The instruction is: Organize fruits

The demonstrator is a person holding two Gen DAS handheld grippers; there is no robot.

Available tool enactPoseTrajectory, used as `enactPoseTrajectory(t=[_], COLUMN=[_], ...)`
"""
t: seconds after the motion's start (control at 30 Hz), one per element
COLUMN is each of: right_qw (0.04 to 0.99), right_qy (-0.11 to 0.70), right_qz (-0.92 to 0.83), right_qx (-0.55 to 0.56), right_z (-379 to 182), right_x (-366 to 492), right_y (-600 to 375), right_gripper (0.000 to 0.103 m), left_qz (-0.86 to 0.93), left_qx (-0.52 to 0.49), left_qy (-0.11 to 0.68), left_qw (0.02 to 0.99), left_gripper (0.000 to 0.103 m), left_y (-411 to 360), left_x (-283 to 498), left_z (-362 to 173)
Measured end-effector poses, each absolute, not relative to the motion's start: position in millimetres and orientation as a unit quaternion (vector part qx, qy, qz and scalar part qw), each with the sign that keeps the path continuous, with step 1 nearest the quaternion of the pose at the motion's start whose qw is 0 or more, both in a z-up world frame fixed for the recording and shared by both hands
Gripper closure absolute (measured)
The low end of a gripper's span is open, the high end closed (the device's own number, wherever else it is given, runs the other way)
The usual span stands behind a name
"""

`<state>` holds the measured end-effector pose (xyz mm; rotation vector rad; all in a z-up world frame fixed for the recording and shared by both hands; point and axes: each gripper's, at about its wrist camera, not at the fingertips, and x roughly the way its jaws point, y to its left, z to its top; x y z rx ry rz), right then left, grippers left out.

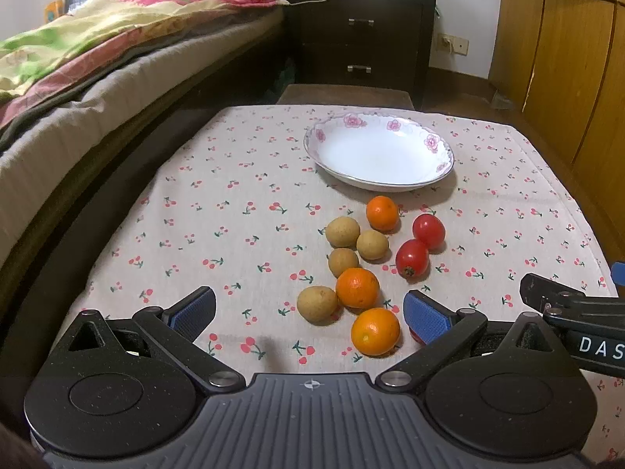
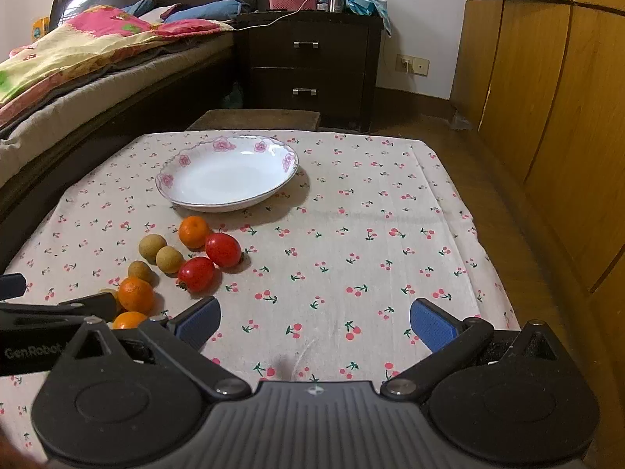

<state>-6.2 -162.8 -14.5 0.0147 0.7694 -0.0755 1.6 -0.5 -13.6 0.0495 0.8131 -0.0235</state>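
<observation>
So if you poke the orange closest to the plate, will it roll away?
Probably. The orange looks round and sits loose on the flat cloth, so a nudge could roll it. It may bump the red tomato or the plate nearby. Its skin looks firm, likely easy to grip.

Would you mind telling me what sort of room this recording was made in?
Most likely a bedroom: a bed with a bright quilt runs along one side, a dark two-drawer nightstand stands beside it, and wooden wardrobe doors line the other wall.
</observation>
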Motion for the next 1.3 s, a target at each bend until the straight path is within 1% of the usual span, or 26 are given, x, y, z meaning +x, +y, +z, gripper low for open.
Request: enactPoseTrajectory(t=[1.3], right_qw=[0.918], right_qy=[0.395], right_qz=[-0.031], right_qx=[0.011], right_z=[-21.3], right_x=[-2.4], right_y=[-160.6], right_gripper=[0.0], left_qz=[-0.007], left_qx=[0.028], left_qy=[0.408], left_qw=[0.912], left_gripper=[0.0], left_y=[1.6], left_x=[2.4], left_z=[-21.0])
